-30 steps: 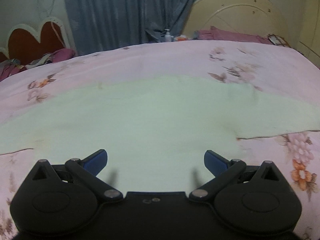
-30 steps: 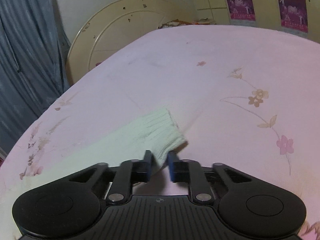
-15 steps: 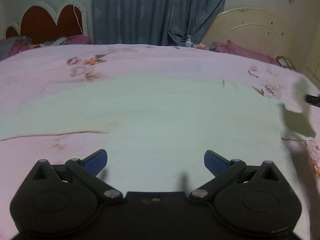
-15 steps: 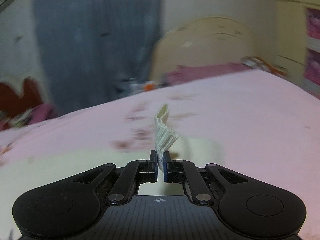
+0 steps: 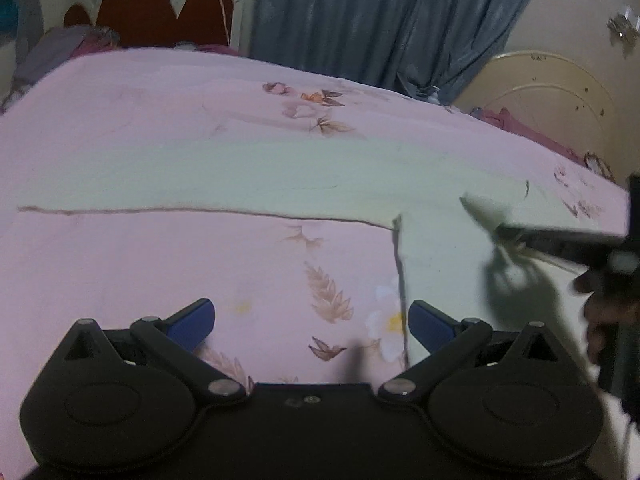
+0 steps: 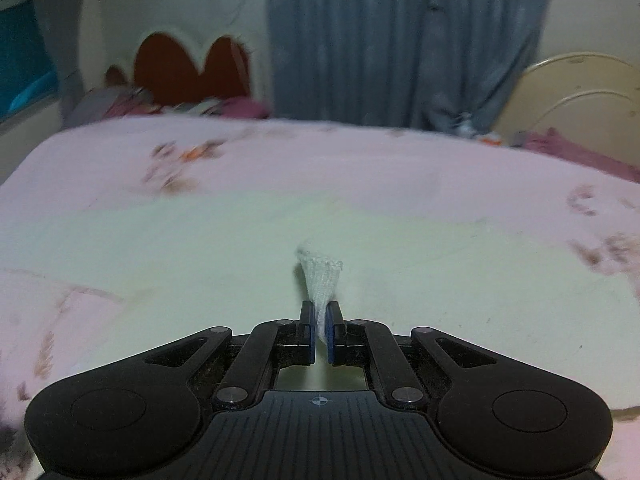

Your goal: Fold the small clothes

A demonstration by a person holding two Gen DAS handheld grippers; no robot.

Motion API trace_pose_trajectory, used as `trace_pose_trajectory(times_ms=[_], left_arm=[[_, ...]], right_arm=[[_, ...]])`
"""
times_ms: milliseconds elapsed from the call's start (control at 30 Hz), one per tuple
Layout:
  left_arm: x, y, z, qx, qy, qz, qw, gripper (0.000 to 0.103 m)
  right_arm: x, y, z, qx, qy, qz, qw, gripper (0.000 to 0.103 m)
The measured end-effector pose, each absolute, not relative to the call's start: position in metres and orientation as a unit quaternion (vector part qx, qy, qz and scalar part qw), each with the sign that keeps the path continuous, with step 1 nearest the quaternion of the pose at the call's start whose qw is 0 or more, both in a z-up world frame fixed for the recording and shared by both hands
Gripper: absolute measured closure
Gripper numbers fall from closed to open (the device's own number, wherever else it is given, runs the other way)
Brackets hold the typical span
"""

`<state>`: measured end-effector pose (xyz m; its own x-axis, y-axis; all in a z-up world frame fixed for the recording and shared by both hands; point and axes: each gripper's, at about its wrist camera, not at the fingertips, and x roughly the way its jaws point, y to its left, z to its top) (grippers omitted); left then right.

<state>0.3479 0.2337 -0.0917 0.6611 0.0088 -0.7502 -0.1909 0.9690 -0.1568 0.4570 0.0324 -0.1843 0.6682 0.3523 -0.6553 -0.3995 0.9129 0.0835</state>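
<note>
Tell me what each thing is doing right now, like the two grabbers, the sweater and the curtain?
Left gripper: open, holding nothing, above the pink bedsheet.
Right gripper: shut on the sleeve cuff.
Sleeve cuff: pinched, lifted over the sweater body.
Pale green sweater: spread flat on the bed, one sleeve lying straight out.
Blue curtain: drawn closed.

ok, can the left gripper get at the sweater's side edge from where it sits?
Probably yes. The left gripper is open, and the pale green sweater has its straight edge just inside the right-hand finger, flat on the pink bedsheet. Nothing lies between. The right gripper pinches the cuff off to the side.
</note>
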Motion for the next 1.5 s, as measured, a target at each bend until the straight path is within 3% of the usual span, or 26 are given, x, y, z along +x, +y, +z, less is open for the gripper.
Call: trace_pose_trajectory(times_ms=[33, 100, 133, 167, 233, 267, 333, 367, 533, 667, 933, 1500], left_arm=[[0.349, 0.237, -0.092, -0.122, 0.407, 0.055, 0.904, 0.000], [0.353, 0.239, -0.091, -0.135, 0.404, 0.052, 0.903, 0.000], [0.357, 0.238, -0.090, -0.142, 0.400, 0.049, 0.904, 0.000], [0.362, 0.236, -0.090, -0.151, 0.396, 0.043, 0.905, 0.001], [0.374, 0.226, -0.089, -0.172, 0.391, 0.014, 0.904, 0.008], [0.383, 0.219, -0.089, -0.180, 0.388, -0.002, 0.904, 0.014], [0.403, 0.200, -0.092, -0.193, 0.389, -0.038, 0.900, 0.033], [0.416, 0.188, -0.095, -0.200, 0.389, -0.061, 0.897, 0.036], [0.474, 0.137, -0.120, -0.240, 0.409, -0.126, 0.871, 0.062], [0.507, 0.103, -0.140, -0.236, 0.438, -0.116, 0.860, 0.072], [0.523, 0.086, -0.154, -0.244, 0.437, -0.096, 0.860, 0.100], [0.484, 0.157, -0.119, -0.227, 0.356, -0.050, 0.905, 0.102]], right_arm=[[0.457, 0.042, -0.192, -0.046, 0.363, 0.211, 0.906, 0.098], [0.451, 0.048, -0.199, -0.070, 0.354, 0.210, 0.909, 0.077], [0.445, 0.048, -0.198, -0.075, 0.345, 0.208, 0.912, 0.039], [0.438, 0.045, -0.195, -0.074, 0.331, 0.204, 0.918, 0.017], [0.433, 0.032, -0.190, -0.063, 0.318, 0.204, 0.924, 0.018], [0.431, 0.024, -0.189, -0.053, 0.321, 0.204, 0.923, 0.033], [0.429, 0.001, -0.192, -0.025, 0.344, 0.190, 0.919, 0.064], [0.428, -0.014, -0.193, -0.012, 0.351, 0.175, 0.920, 0.068], [0.419, -0.092, -0.199, 0.050, 0.367, 0.105, 0.923, 0.068], [0.408, -0.152, -0.196, 0.101, 0.372, 0.047, 0.921, 0.068], [0.420, -0.193, -0.205, 0.177, 0.382, 0.025, 0.907, 0.068], [0.433, -0.194, -0.211, 0.169, 0.384, 0.031, 0.907, 0.067]])
